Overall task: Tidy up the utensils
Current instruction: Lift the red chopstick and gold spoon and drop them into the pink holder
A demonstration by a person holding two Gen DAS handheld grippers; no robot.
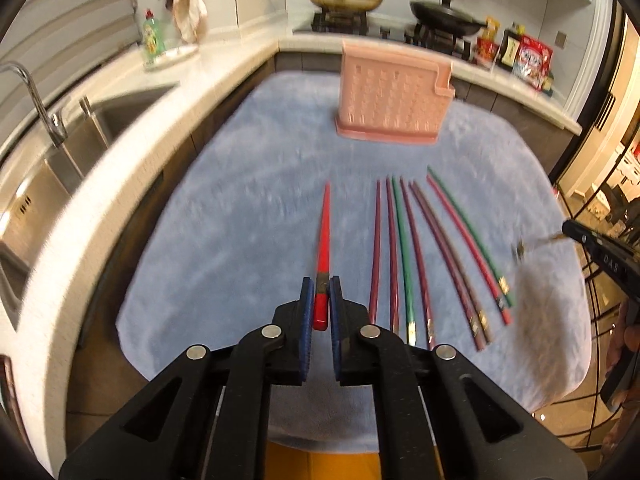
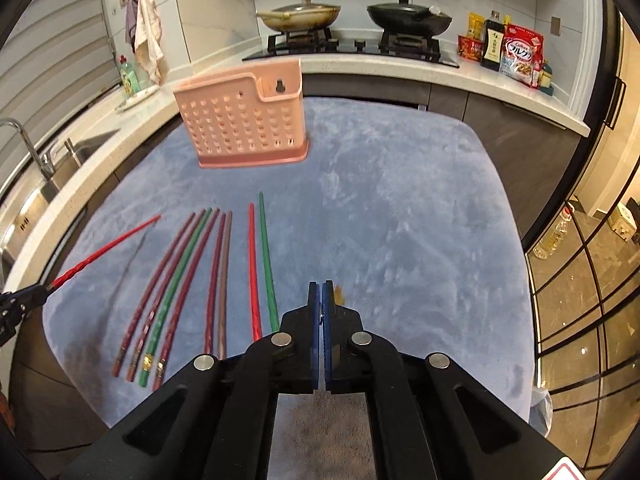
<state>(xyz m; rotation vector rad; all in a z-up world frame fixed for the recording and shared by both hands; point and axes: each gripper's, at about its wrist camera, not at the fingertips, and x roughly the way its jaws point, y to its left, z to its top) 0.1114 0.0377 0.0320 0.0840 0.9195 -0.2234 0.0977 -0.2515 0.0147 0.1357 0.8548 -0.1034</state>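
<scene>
My left gripper (image 1: 321,286) is shut on the thick end of a red chopstick (image 1: 323,232) and holds it above the blue cloth, tip pointing away; it also shows in the right wrist view (image 2: 106,248). Several red, maroon, brown and green chopsticks (image 1: 404,256) lie in a row on the cloth to its right, and they also show in the right wrist view (image 2: 188,272). A pink perforated utensil holder (image 1: 394,94) stands at the far side, also in the right wrist view (image 2: 246,120). My right gripper (image 2: 322,294) is shut, with a small brownish bit showing beside its tips.
A blue cloth (image 2: 400,220) covers the table. A steel sink (image 1: 60,152) with a tap is on the left counter. Two pans (image 2: 356,14) sit on the stove behind. Bottles and food packets (image 2: 508,52) stand at the back right. Glass panels (image 2: 580,280) are on the right.
</scene>
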